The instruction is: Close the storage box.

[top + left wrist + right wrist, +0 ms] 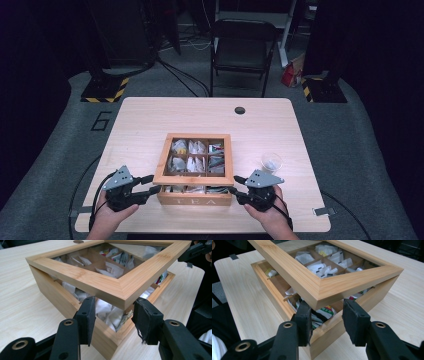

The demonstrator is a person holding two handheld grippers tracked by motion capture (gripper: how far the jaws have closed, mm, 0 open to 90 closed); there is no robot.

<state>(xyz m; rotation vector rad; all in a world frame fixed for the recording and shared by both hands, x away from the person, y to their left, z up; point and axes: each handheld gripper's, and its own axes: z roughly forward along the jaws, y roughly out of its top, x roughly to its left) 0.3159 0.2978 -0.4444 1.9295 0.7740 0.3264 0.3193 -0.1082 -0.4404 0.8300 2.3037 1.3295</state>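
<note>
In the high view, a square wooden tea box [194, 196] is seen at the near middle of a pale wood-grain table [140, 125], its glass-paned lid [194, 159] raised at the near edge and tilted. Through the pane, compartments filled with paper tea sachets [196, 147] are visible. A small clear plastic cup [271, 162] stands just right of the box. The left gripper [153, 185] is set at the lid's near left corner, the right gripper [237, 186] at its near right corner. In the left gripper view, the black jaws are held apart astride the mitred corner of the lid [120, 287]; contact with it cannot be told, and white sachets [106, 312] are packed in the box below. In the right gripper view, the jaws likewise stand apart around the other lid corner [322, 287], above a red-and-green printed sachet [325, 311].
</note>
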